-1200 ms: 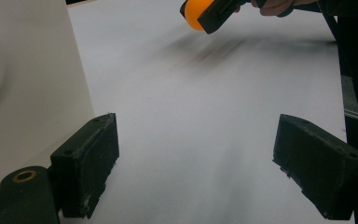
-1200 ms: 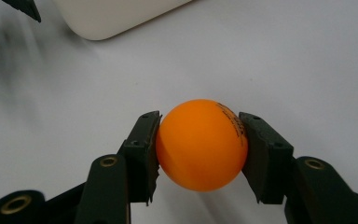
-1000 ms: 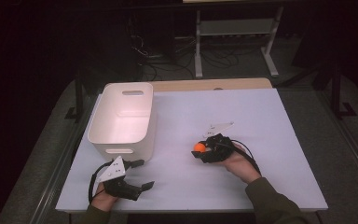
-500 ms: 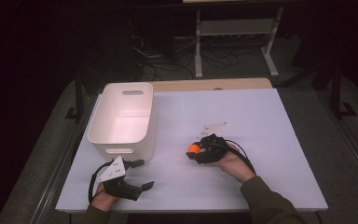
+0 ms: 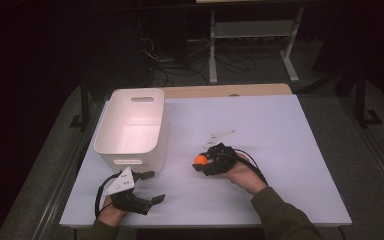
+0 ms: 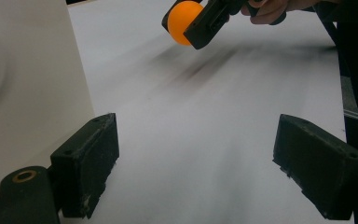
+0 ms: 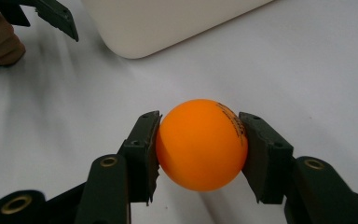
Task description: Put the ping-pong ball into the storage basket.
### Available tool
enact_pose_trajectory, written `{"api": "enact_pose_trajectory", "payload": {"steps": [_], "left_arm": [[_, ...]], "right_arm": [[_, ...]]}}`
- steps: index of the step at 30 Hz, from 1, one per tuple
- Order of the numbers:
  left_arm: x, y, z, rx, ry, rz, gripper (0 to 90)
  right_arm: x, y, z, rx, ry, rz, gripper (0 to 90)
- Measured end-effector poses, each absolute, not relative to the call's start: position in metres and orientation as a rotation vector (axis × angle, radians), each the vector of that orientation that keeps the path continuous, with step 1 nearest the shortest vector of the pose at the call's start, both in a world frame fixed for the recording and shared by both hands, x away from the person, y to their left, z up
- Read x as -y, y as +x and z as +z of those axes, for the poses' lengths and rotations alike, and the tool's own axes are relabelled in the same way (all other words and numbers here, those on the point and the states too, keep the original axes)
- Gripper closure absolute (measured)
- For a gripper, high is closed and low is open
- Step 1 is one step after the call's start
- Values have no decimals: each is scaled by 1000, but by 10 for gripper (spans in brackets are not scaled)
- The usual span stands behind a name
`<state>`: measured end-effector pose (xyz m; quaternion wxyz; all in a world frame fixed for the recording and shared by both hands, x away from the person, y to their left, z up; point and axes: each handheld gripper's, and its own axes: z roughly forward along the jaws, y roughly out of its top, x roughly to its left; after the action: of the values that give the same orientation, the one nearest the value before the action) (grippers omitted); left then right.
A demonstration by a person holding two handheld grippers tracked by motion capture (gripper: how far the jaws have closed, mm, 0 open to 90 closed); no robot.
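Observation:
An orange ball [image 7: 199, 143] sits squeezed between the two black jaws of my right gripper [image 7: 199, 154], which is shut on it. In the high view the ball [image 5: 200, 159] and right gripper [image 5: 204, 163] are at the table's middle, right of the white bin [image 5: 132, 125]. My left gripper [image 5: 152, 187] rests near the front left edge, jaws wide apart with nothing between them. In the left gripper view the ball [image 6: 182, 21] shows at the top, held by the far gripper, and the bin wall [image 6: 32, 84] stands at the left.
The white table [image 5: 280, 130] spreads wide to the right and behind the grippers. A wooden strip [image 5: 220, 90] runs along its far edge. Beyond it stand a metal rack [image 5: 252, 35] and cables on a dark floor.
My right gripper has moved left and slightly toward the front with the ball in it. The left gripper has stayed put.

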<state>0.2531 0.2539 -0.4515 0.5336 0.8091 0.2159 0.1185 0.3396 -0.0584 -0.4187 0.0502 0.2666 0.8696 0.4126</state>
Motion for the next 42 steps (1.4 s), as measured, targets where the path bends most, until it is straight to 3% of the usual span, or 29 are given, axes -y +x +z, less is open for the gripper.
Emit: {"api": "enact_pose_trajectory", "payload": {"steps": [42], "left_arm": [[-254, 253, -452, -513, 1929, 284, 141]], "right_arm": [[17, 344, -411, -2718, 706, 1278, 496]]}}
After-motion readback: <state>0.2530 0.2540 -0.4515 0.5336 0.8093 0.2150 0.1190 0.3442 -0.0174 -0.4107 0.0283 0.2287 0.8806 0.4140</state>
